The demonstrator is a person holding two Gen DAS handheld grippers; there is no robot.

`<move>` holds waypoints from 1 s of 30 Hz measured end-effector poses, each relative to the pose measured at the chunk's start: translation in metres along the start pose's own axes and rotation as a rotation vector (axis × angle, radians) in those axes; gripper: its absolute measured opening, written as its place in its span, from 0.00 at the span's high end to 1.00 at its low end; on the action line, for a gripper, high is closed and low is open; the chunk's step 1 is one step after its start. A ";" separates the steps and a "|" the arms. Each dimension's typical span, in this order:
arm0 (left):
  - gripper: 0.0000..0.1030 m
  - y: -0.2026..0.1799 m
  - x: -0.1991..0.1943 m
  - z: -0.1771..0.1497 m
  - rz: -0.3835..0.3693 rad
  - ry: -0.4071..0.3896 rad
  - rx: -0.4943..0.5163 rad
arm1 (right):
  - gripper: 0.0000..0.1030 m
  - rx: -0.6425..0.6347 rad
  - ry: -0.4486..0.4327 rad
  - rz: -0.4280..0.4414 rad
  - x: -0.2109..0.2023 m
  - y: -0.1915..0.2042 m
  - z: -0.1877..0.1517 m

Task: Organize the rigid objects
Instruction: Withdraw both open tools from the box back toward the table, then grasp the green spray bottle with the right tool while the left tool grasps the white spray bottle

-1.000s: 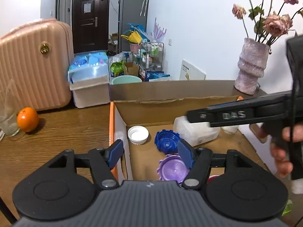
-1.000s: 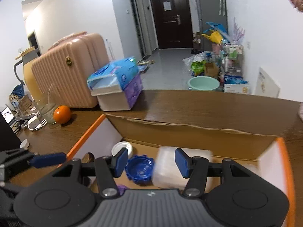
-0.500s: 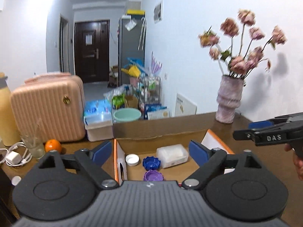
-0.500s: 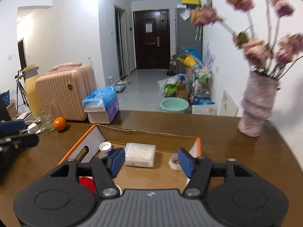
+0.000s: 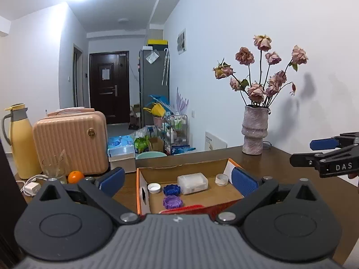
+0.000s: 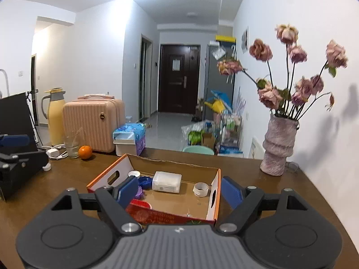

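Open cardboard box (image 6: pixel 215 179) on the brown table (image 6: pixel 67 179), orange-edged, with a hand-hole in each end wall. Inside, along the far wall: white cap (image 5: pixel 154 187), blue lid (image 5: pixel 172 189), clear plastic case (image 6: pixel 166 181) and a roll of tape (image 6: pixel 201 189) near the right end; purple lid (image 5: pixel 172 202) just in front of the blue one, something red (image 5: pixel 181 208) at the near wall, mostly hidden.

Left gripper (image 5: pixel 178 180) held back from the box, jaws just opened wide, nothing between them. Right gripper (image 6: pixel 178 190) likewise back, jaws just opened fairly wide, empty.

Around the box: pink vase of dried roses (image 6: pixel 279 145) to the right by the wall; orange (image 6: pixel 85 152), drinking glass (image 6: pixel 71 149), white charger with cable (image 6: pixel 53 152), yellow thermos (image 6: pixel 56 121) and ribbed pink case (image 6: pixel 94 125) to the left; tissue pack (image 6: pixel 129 134) behind. Small white cap (image 6: pixel 46 168) loose on the table beside the left gripper's body.
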State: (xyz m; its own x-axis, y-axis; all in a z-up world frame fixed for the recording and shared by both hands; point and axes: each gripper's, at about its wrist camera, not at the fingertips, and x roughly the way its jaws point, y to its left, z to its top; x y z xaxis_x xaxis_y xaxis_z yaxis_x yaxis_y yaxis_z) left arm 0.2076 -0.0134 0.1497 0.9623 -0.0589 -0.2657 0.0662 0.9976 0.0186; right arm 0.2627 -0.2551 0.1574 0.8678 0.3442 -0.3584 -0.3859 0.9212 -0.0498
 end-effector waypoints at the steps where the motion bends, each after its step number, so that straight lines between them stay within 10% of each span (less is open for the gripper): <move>1: 0.00 0.001 -0.005 -0.008 0.003 -0.003 -0.005 | 0.22 -0.001 -0.017 -0.005 -0.007 0.003 -0.006; 19: 0.00 0.001 -0.111 -0.139 0.006 -0.003 -0.091 | 0.18 0.096 -0.032 -0.011 -0.107 0.051 -0.161; 30: 0.00 -0.013 -0.091 -0.163 -0.041 0.094 -0.078 | 0.18 0.074 0.051 -0.016 -0.103 0.062 -0.187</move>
State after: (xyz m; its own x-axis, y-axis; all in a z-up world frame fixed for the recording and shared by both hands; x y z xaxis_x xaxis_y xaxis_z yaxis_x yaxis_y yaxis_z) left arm 0.0764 -0.0154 0.0165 0.9300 -0.1002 -0.3538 0.0811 0.9944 -0.0685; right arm 0.0913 -0.2677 0.0164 0.8559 0.3215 -0.4051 -0.3463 0.9380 0.0127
